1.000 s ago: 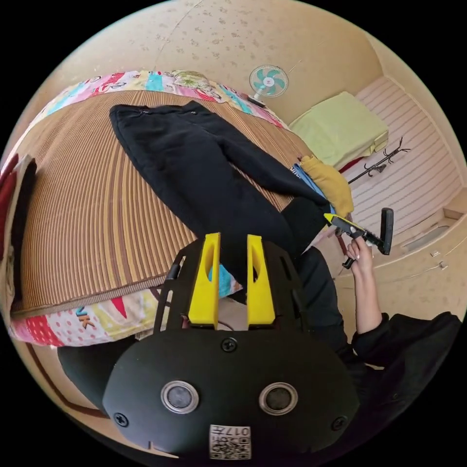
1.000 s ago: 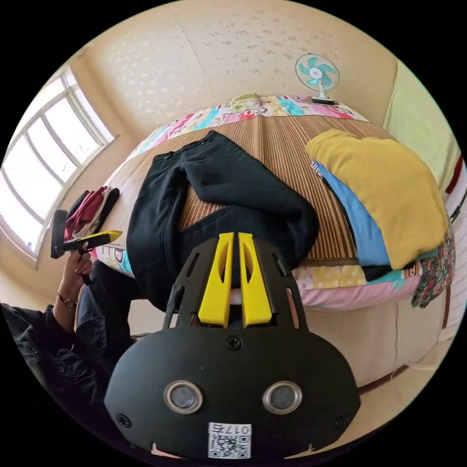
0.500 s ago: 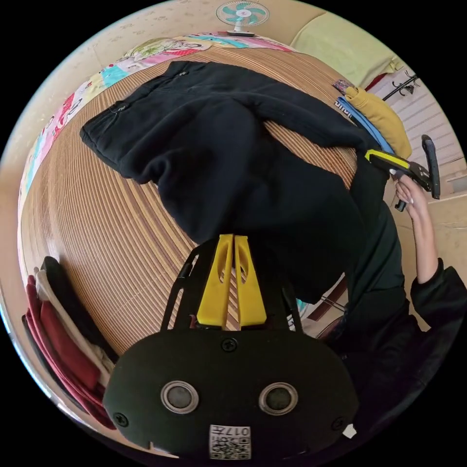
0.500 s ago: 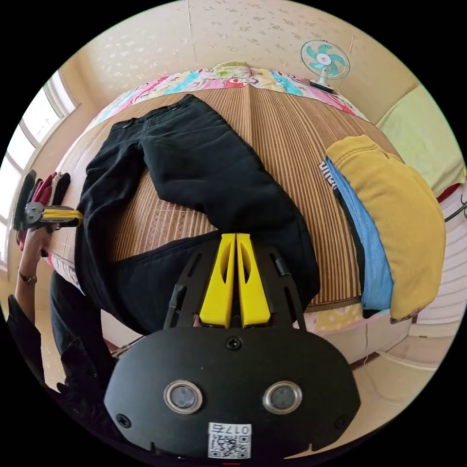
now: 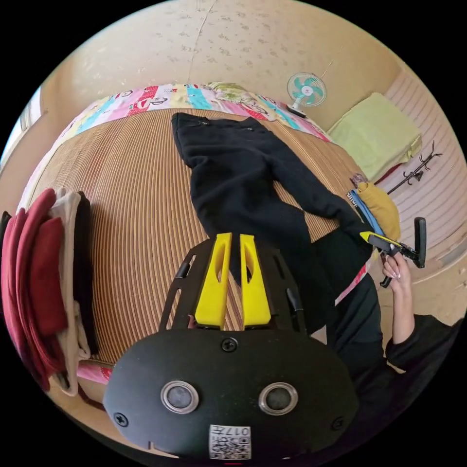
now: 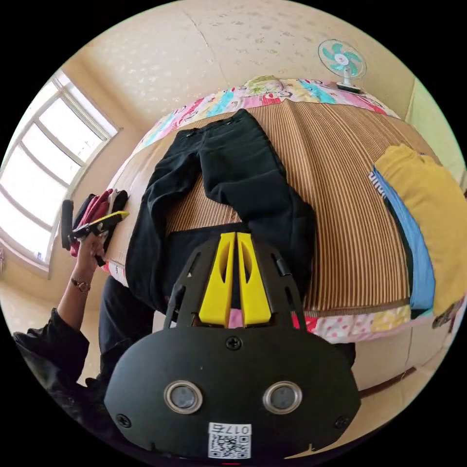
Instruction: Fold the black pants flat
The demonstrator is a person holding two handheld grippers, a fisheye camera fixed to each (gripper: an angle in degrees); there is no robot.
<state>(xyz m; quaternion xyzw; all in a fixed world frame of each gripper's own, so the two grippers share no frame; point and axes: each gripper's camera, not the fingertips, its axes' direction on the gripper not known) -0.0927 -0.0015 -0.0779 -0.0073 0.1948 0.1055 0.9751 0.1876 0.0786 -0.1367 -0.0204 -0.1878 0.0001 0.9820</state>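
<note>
The black pants [image 5: 233,170] lie on the striped bed mat [image 5: 136,194], waist at the far side and legs spread toward the near edge, where they hang off. My left gripper [image 5: 234,237] has its jaws a narrow gap apart at the outer edge of one leg, with black cloth behind the tips; whether they press it is unclear. In the right gripper view the pants [image 6: 238,160] form an upside-down V. My right gripper [image 6: 236,235] is shut with the other leg's end at its tips. The left gripper [image 6: 125,213] shows just beside the leg.
A stack of red, white and black folded clothes [image 5: 34,272] sits at one bed end, and a yellow and blue pile [image 6: 428,204] at the other. A small fan [image 6: 343,56] stands beyond the bed. A window [image 6: 44,160] lights the left side. A person's hand [image 5: 396,272] holds the right gripper [image 5: 364,236].
The left jaws went from wide open to shut, then to a narrow gap. The bunched leg by the right gripper now lies drawn out straight. The right jaws stayed shut.
</note>
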